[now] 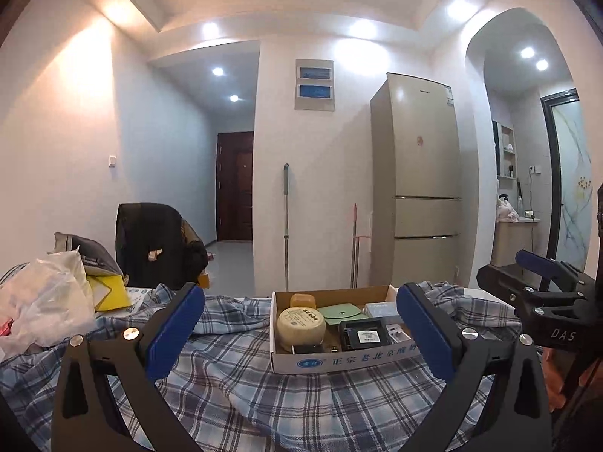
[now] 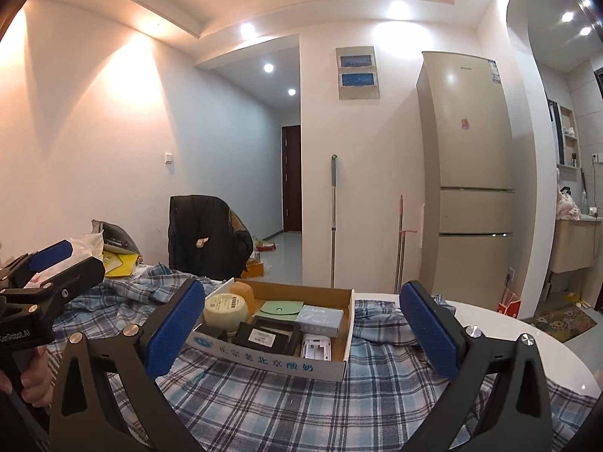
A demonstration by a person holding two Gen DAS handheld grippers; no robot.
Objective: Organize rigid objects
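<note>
Both claws spread wide, holding nothing, facing cardboard tray (image 2: 348, 310) of rigid items at lower centre on plaid cloth (image 2: 264, 395).

Left gripper (image 1: 301, 333) and right gripper (image 2: 303, 333) hover short of tray; best to pick one item, descend straight, close across narrow sides, avoid tray wall. Left to right in tray: one round tin (image 2: 225, 310), one yellow block (image 2: 244, 293), one green pouch (image 2: 283, 309), one black box (image 2: 264, 338), one pale blue box (image 2: 319, 319), one white part (image 2: 317, 347); small dark bits at front unclear.
</note>
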